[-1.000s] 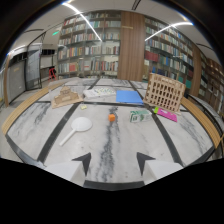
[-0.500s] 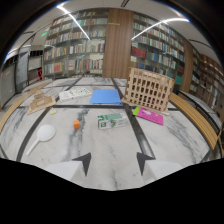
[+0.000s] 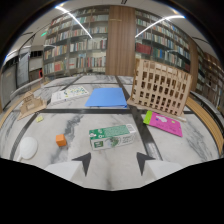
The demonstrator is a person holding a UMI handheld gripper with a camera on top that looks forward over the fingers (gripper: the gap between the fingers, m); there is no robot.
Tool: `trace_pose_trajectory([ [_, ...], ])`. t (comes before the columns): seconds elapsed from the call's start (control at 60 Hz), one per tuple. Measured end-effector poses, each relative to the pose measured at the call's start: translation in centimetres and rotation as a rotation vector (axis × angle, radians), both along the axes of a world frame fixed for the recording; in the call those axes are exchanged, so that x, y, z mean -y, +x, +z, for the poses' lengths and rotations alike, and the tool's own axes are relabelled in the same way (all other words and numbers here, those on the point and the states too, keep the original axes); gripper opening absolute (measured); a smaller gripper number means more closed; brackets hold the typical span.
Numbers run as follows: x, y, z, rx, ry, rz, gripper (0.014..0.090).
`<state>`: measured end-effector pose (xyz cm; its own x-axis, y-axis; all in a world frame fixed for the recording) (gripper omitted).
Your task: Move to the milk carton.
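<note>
The milk carton (image 3: 113,136), green and white, lies flat on its side on the marble table (image 3: 75,120), just ahead of my fingers and slightly left of their midline. My gripper (image 3: 113,161) is open, its two dark fingertips (image 3: 84,162) spread with bare table between them. Nothing is held. The carton sits a short way beyond the fingertips, apart from them.
A small orange cube (image 3: 60,140) and a white round object (image 3: 27,148) lie left of the carton. A pink card (image 3: 164,123) lies to its right, a wooden lattice rack (image 3: 161,87) behind that. A blue sheet (image 3: 107,97) lies beyond. Bookshelves line the back.
The gripper has moved forward and to the right; the carton, once off to the right and further away, now lies close ahead of the fingers. The fingers stay open.
</note>
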<state>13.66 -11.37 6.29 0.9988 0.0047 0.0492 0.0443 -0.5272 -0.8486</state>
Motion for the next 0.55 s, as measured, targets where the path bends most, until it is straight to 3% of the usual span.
trace_pose_trajectory([
  [0.55, -2.1, 0.7, -2.7, -0.016, -0.038, 0.013, 0.0861],
])
